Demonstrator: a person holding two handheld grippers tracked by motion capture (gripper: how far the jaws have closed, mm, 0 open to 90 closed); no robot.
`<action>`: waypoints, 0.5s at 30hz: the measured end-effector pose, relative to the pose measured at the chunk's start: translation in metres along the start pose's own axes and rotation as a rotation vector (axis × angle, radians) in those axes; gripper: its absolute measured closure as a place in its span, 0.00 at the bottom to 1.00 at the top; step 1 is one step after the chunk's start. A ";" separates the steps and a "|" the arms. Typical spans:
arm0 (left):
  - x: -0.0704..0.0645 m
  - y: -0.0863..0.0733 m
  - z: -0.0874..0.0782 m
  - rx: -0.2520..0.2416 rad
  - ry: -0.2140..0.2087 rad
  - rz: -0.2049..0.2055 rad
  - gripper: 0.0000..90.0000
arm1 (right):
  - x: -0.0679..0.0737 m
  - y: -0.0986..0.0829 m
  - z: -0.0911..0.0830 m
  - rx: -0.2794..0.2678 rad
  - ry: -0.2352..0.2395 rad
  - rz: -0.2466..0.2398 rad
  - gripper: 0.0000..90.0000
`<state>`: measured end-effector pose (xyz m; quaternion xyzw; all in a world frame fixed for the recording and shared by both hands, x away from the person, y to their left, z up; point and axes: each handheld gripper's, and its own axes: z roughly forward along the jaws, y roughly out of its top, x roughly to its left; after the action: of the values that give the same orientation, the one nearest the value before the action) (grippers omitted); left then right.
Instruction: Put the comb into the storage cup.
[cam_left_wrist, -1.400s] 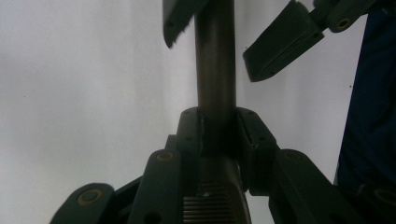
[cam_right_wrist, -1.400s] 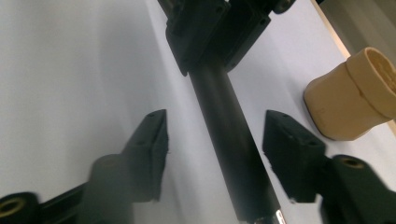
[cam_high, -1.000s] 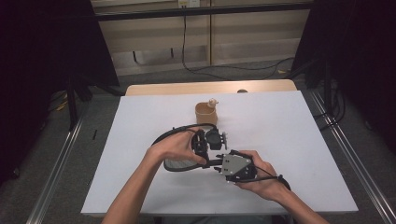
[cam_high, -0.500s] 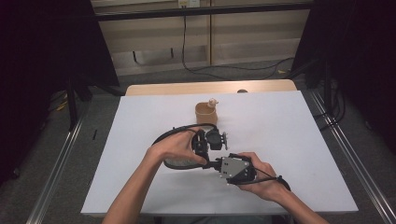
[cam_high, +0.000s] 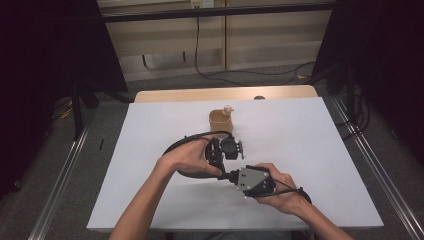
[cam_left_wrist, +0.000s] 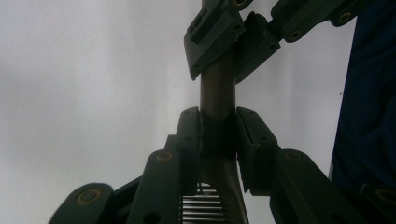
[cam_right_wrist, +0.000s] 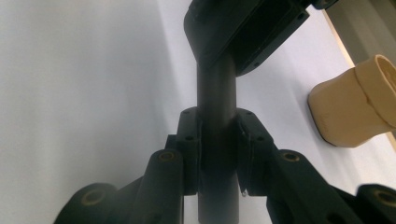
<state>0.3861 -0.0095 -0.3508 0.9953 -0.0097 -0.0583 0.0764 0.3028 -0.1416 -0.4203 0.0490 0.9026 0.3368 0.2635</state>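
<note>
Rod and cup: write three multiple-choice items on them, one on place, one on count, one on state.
1. Where does the cup stand on the table?
A. Beyond the grippers, toward the far edge
B. At the near edge, by the person's right elbow
C. Off the table, on the floor

2. How many grippers clamp the rod?
A. None
B. One
C. Two

3. How is the right gripper?
A. Wide open over bare table
B. Shut on the rod
C. Shut on the cup's rim

Answers:
1 A, since the high view shows the tan cup farther from the person than both hands.
2 C, since the left gripper presses the rod from both sides, and the other gripper's jaws grip it farther along.
3 B, since in the right gripper view both pads lie against the rod, with the cup apart from them.
</note>
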 end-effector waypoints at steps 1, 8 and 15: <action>0.000 0.000 0.000 -0.003 -0.004 -0.002 0.79 | 0.000 0.000 0.000 0.001 -0.006 -0.003 0.81; 0.002 -0.001 0.002 -0.022 -0.002 -0.013 0.66 | 0.001 0.000 -0.002 -0.006 0.013 0.008 0.81; 0.005 -0.005 -0.004 -0.108 0.038 -0.029 0.44 | 0.000 -0.001 -0.002 -0.008 0.017 0.015 0.81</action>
<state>0.3917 -0.0039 -0.3480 0.9907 0.0095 -0.0410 0.1291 0.3015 -0.1440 -0.4198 0.0520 0.9030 0.3429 0.2534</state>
